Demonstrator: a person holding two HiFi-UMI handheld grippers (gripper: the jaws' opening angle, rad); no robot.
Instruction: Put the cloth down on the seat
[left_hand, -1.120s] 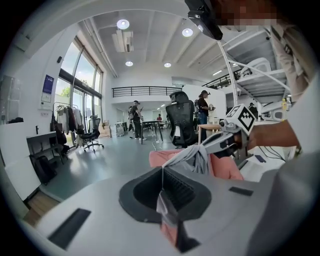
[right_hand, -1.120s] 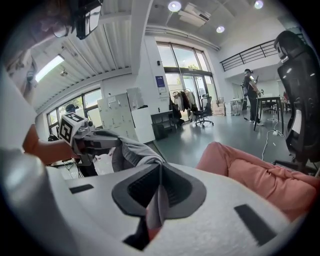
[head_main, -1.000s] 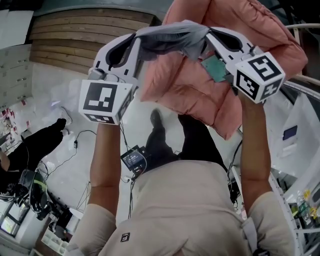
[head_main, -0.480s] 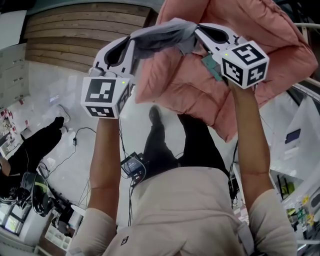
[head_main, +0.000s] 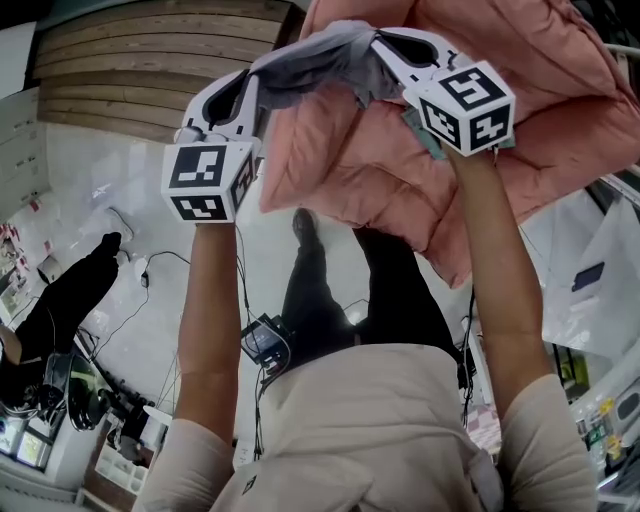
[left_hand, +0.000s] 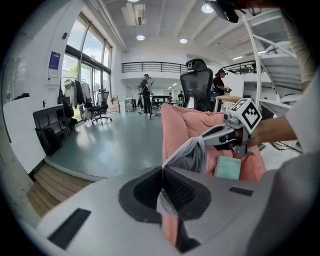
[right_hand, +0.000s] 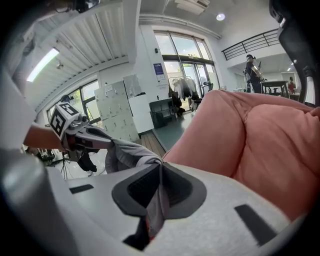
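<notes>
A puffy pink cloth (head_main: 385, 170) with a grey inner edge (head_main: 310, 62) hangs in the air in front of me, stretched between both grippers. My left gripper (head_main: 262, 72) is shut on the grey edge at its left end. My right gripper (head_main: 376, 40) is shut on the same edge at its right end. In the left gripper view the pink cloth (left_hand: 182, 125) runs from my left gripper (left_hand: 162, 172) across to the right gripper (left_hand: 207, 139). A green tag (left_hand: 227, 167) shows on it. A black high-back office chair (left_hand: 197, 82) stands behind the cloth. The right gripper (right_hand: 160, 167) pinches grey fabric (right_hand: 131, 149).
My legs and a cabled device (head_main: 265, 338) are below on the glossy floor. A person in black (head_main: 60, 300) crouches at the left. Wooden steps (head_main: 130, 70) lie at the far left, a white stair rail (left_hand: 265, 45) to the right. People and other chairs stand farther off.
Both grippers have carried the cloth higher and farther from my body. In the head view the right gripper has shifted left, so the grey edge spans a shorter gap.
</notes>
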